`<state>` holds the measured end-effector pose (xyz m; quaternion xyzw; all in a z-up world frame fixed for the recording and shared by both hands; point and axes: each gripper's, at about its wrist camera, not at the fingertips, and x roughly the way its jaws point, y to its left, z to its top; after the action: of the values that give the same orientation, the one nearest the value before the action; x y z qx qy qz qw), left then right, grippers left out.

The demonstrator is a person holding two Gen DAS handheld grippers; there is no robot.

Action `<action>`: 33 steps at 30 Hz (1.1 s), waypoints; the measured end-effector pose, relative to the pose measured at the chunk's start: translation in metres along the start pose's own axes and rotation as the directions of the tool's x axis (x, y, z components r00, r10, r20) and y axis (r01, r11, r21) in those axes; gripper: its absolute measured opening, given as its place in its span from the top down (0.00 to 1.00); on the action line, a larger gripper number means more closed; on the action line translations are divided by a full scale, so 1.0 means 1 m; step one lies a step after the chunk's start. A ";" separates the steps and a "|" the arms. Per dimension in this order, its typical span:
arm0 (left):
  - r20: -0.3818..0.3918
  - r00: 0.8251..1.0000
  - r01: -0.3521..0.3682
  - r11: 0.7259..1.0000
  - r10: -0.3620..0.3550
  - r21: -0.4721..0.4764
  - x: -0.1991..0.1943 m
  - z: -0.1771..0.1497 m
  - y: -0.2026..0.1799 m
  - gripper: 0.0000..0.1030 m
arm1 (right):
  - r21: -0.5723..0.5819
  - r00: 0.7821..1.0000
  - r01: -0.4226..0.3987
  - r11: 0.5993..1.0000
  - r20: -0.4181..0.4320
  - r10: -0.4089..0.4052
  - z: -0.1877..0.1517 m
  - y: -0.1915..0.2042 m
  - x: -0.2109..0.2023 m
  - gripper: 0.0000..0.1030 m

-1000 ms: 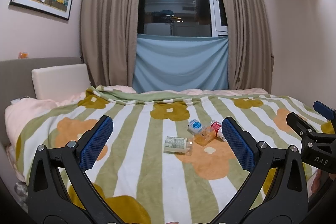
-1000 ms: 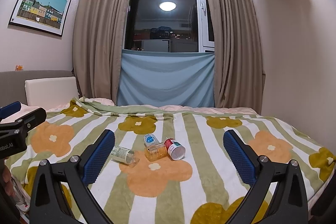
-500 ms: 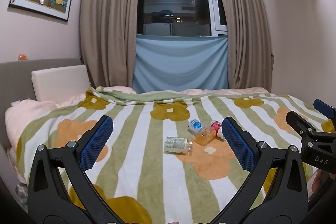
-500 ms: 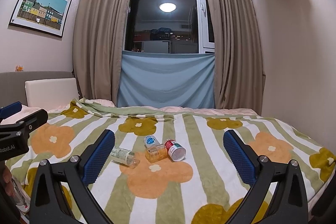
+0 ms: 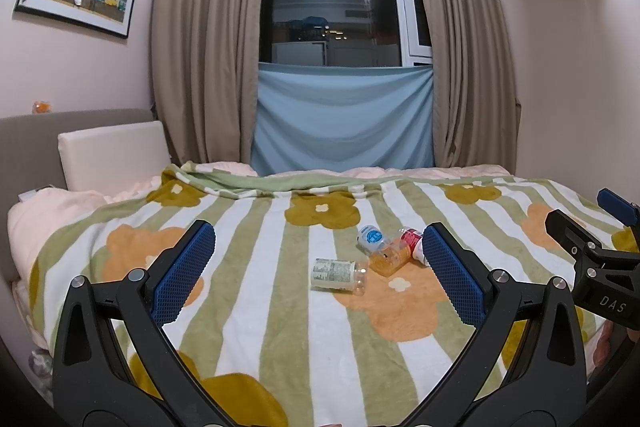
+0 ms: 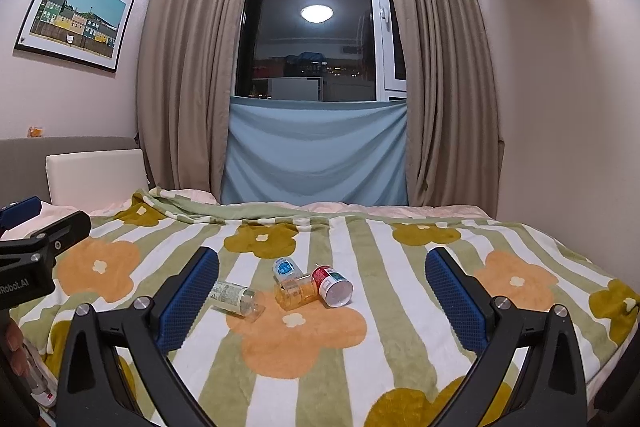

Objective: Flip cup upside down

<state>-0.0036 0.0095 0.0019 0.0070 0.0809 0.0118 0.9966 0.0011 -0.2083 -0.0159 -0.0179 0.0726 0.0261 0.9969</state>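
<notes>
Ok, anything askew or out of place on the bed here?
Yes. Four small containers lie tipped over on the blanket: a clear bottle, an amber cup, a red-and-white cup and a blue-labelled one. None stands upright. Nothing looks spilled. Both claws are open and empty.

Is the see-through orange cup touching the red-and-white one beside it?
Touching: in the right wrist view, the transparent orange cup lies against the red-and-white cup, no blanket visible between them.
</notes>
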 end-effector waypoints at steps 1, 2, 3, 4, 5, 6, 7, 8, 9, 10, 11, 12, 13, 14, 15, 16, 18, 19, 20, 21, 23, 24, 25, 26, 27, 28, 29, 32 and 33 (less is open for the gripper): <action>0.000 1.000 -0.001 1.000 0.001 0.001 0.000 0.000 0.000 0.00 | 0.001 1.000 0.000 1.000 -0.002 0.000 0.001 -0.001 0.001 0.00; 0.000 1.000 -0.001 1.000 0.001 0.000 0.000 0.000 0.000 0.00 | 0.000 1.000 0.000 1.000 0.002 0.000 -0.002 0.001 0.000 0.00; 0.000 1.000 0.000 1.000 0.000 0.000 0.000 -0.001 0.000 0.00 | 0.000 1.000 0.001 1.000 0.001 -0.001 -0.001 0.000 0.001 0.00; -0.001 1.000 0.000 1.000 0.000 0.001 0.000 -0.001 0.000 0.00 | -0.001 1.000 0.001 1.000 0.002 -0.001 -0.002 0.001 0.001 0.00; -0.001 1.000 0.000 1.000 0.000 0.001 0.001 -0.002 0.000 0.00 | -0.001 1.000 0.001 1.000 0.002 -0.001 -0.002 0.001 0.001 0.00; -0.002 1.000 0.003 1.000 -0.003 0.001 0.001 -0.002 0.000 0.00 | 0.000 1.000 0.001 1.000 0.002 -0.001 -0.003 0.000 0.001 0.00; -0.001 1.000 0.002 1.000 -0.002 0.000 0.001 -0.002 -0.001 0.00 | 0.001 1.000 0.003 1.000 0.001 -0.003 -0.003 -0.001 0.002 0.00; -0.001 1.000 -0.001 1.000 0.001 0.001 0.001 -0.002 -0.002 0.00 | 0.003 1.000 0.005 1.000 0.000 -0.005 -0.004 -0.003 0.003 0.00; -0.001 1.000 0.001 1.000 -0.001 -0.001 0.001 -0.002 -0.002 0.00 | 0.005 1.000 0.007 1.000 -0.003 -0.007 -0.004 -0.004 0.004 0.00; -0.001 1.000 0.002 1.000 -0.002 -0.002 0.001 -0.002 -0.002 0.00 | 0.006 1.000 0.009 1.000 -0.004 -0.009 -0.005 -0.005 0.005 0.00; 0.000 1.000 0.003 1.000 -0.003 -0.003 0.001 -0.003 -0.002 0.00 | 0.007 1.000 0.011 1.000 -0.004 -0.011 -0.006 -0.006 0.006 0.00; 0.000 1.000 0.004 1.000 -0.004 -0.005 0.001 -0.004 -0.002 0.00 | 0.006 1.000 0.013 1.000 -0.005 -0.012 -0.007 -0.007 0.006 0.00; 0.000 1.000 0.005 1.000 -0.005 -0.008 0.001 -0.005 -0.003 0.00 | 0.006 1.000 0.014 1.000 -0.006 -0.014 -0.007 -0.009 0.007 0.00; -0.001 1.000 0.007 1.000 -0.007 -0.009 0.002 -0.006 -0.002 0.00 | 0.006 1.000 0.014 1.000 -0.005 -0.014 -0.009 -0.007 0.005 0.00; -0.003 1.000 0.008 1.000 -0.008 -0.010 0.002 -0.006 -0.002 0.00 | 0.006 1.000 0.014 1.000 -0.004 -0.014 -0.009 -0.008 0.005 0.00; -0.004 1.000 0.008 1.000 -0.008 -0.010 0.003 -0.007 -0.003 0.00 | 0.006 1.000 0.013 1.000 -0.004 -0.013 -0.009 -0.007 0.005 0.00; -0.005 1.000 0.009 1.000 -0.009 -0.010 0.003 -0.007 -0.002 0.00 | 0.006 1.000 0.012 1.000 -0.003 -0.012 -0.009 -0.008 0.006 0.00; -0.005 1.000 0.009 1.000 -0.009 -0.011 0.003 -0.007 -0.002 0.00 | 0.007 1.000 0.011 1.000 -0.002 -0.011 -0.009 -0.009 0.006 0.00; -0.004 1.000 0.009 1.000 -0.009 -0.011 0.003 -0.007 -0.002 0.00 | 0.006 1.000 0.012 1.000 -0.003 -0.012 -0.008 -0.007 0.005 0.00; -0.004 1.000 0.009 1.000 -0.009 -0.011 0.003 -0.007 -0.002 0.00 | 0.006 1.000 0.011 1.000 -0.005 -0.011 -0.008 -0.008 0.006 0.00; -0.003 1.000 0.009 1.000 -0.009 -0.011 0.003 -0.007 -0.002 0.00 | 0.007 1.000 0.010 1.000 -0.005 -0.010 -0.009 -0.008 0.006 0.00; -0.003 1.000 0.008 1.000 -0.008 -0.011 0.003 -0.007 -0.002 0.00 | 0.007 1.000 0.009 1.000 -0.005 -0.009 -0.009 -0.009 0.007 0.00; -0.004 1.000 0.008 1.000 -0.008 -0.011 0.003 -0.006 -0.002 0.00 | 0.006 1.000 0.010 1.000 -0.006 -0.010 -0.009 -0.008 0.006 0.00; -0.005 1.000 0.009 1.000 -0.009 -0.011 0.003 -0.006 -0.002 0.00 | 0.005 1.000 0.011 1.000 -0.006 -0.011 -0.009 -0.008 0.006 0.00; -0.005 1.000 0.009 1.000 -0.009 -0.011 0.003 -0.006 -0.002 0.00 | 0.004 1.000 0.012 1.000 -0.006 -0.012 -0.010 -0.008 0.006 0.00; -0.005 1.000 0.008 1.000 -0.008 -0.011 0.003 -0.006 -0.002 0.00 | 0.005 1.000 0.012 1.000 -0.005 -0.012 -0.010 -0.007 0.006 0.00; -0.005 1.000 0.008 1.000 -0.008 -0.011 0.003 -0.006 -0.002 0.00 | 0.006 1.000 0.011 1.000 -0.005 -0.011 -0.010 -0.007 0.006 0.00; -0.006 1.000 0.009 1.000 -0.009 -0.013 0.005 -0.008 -0.001 0.00 | 0.005 1.000 0.013 1.000 -0.005 -0.013 -0.010 -0.007 0.006 0.00; -0.006 1.000 0.009 1.000 -0.009 -0.013 0.005 -0.008 -0.001 0.00 | 0.005 1.000 0.012 1.000 -0.006 -0.012 -0.010 -0.007 0.007 0.00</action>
<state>-0.0003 0.0086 -0.0071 0.0002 0.0841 0.0080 0.9964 0.0065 -0.2157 -0.0264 -0.0160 0.0754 0.0200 0.9968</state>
